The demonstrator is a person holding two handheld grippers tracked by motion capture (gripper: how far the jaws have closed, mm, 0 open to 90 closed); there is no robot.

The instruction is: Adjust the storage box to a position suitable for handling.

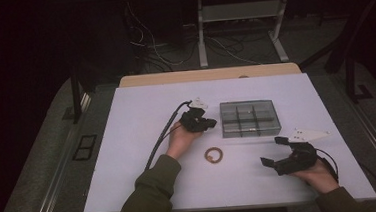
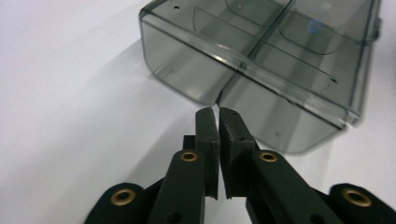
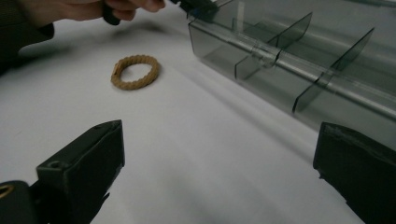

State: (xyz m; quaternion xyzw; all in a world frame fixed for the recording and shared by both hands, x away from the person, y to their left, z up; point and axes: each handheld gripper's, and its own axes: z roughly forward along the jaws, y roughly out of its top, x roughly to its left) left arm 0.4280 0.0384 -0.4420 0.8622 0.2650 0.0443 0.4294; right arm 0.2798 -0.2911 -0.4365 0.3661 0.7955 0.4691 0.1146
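Observation:
A clear smoky plastic organizer box (image 1: 250,117) with dividers sits on the white table, seen close in the left gripper view (image 2: 261,60) and in the right gripper view (image 3: 299,60). A tan braided ring (image 1: 213,156) lies on the table in front of the box, also in the right gripper view (image 3: 135,71). My left gripper (image 1: 208,122) is at the box's left end, its jaws shut with nothing between them (image 2: 218,114). My right gripper (image 1: 273,151) rests near the front right of the table, jaws wide open (image 3: 219,154), aimed toward the ring and box.
The white table top (image 1: 143,139) has a wooden edge at the back. Beyond it stand a metal frame and loose cables (image 1: 221,43) on the dark floor. The left gripper's black cable (image 1: 160,138) trails over the table.

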